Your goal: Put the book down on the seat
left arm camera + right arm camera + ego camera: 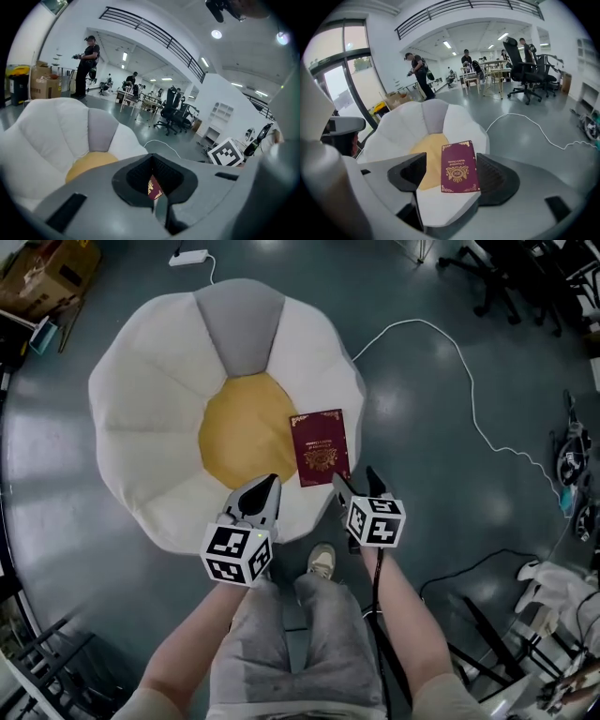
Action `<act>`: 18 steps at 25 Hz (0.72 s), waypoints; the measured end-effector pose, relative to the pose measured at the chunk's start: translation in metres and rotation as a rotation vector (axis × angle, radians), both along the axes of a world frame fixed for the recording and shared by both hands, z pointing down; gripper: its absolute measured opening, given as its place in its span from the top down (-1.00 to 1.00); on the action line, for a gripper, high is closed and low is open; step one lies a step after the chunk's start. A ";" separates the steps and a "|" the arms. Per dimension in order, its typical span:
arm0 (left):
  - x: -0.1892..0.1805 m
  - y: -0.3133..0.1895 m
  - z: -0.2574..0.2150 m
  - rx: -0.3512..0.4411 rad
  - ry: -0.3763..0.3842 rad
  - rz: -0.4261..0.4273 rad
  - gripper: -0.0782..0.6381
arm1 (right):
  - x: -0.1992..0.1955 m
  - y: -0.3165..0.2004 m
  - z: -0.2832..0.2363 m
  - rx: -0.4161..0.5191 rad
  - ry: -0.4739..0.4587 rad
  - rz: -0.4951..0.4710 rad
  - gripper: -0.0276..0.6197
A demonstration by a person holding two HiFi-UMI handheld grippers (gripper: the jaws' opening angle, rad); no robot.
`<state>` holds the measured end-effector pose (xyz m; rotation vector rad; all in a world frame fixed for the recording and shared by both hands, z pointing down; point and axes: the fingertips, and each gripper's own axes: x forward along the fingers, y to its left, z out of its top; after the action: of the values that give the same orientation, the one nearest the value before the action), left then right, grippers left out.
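Observation:
The book (322, 446), maroon with gold print, lies flat on the flower-shaped seat (150, 418), half on its yellow centre and half on a white petal. My right gripper (354, 476) hangs above the seat's near edge, just short of the book, open with nothing between the fingers. In the right gripper view the book (459, 167) shows on the seat (398, 126) beyond the wide-spread jaws of the right gripper (452, 164). My left gripper (267, 482) hovers to the left of it, shut and empty. Through the hollow of the left gripper (152, 159) a sliver of the book (153, 188) shows.
A white cable (469, 381) runs over the grey floor to the right of the seat. A power strip (187, 257) lies beyond it. Office chairs (506, 277) stand at the back right, cardboard boxes (52, 268) at the back left. My shoe (322, 562) touches the seat's front.

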<state>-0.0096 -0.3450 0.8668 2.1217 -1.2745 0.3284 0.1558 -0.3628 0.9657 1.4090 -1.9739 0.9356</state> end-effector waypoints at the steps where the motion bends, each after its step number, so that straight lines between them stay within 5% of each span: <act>1: 0.000 -0.001 -0.019 0.020 0.006 -0.006 0.77 | -0.001 -0.001 -0.022 0.022 -0.010 -0.001 -0.10; 12: 0.007 0.009 -0.237 0.235 0.057 0.035 0.77 | -0.004 0.008 -0.263 0.219 -0.127 0.007 -0.07; 18: 0.006 0.031 -0.356 0.311 0.073 0.077 0.77 | -0.005 0.024 -0.404 0.355 -0.150 -0.013 0.12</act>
<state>-0.0041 -0.3143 0.5109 2.4238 -1.2699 0.0860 0.1505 -0.3386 0.5616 1.5484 -2.3469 0.7269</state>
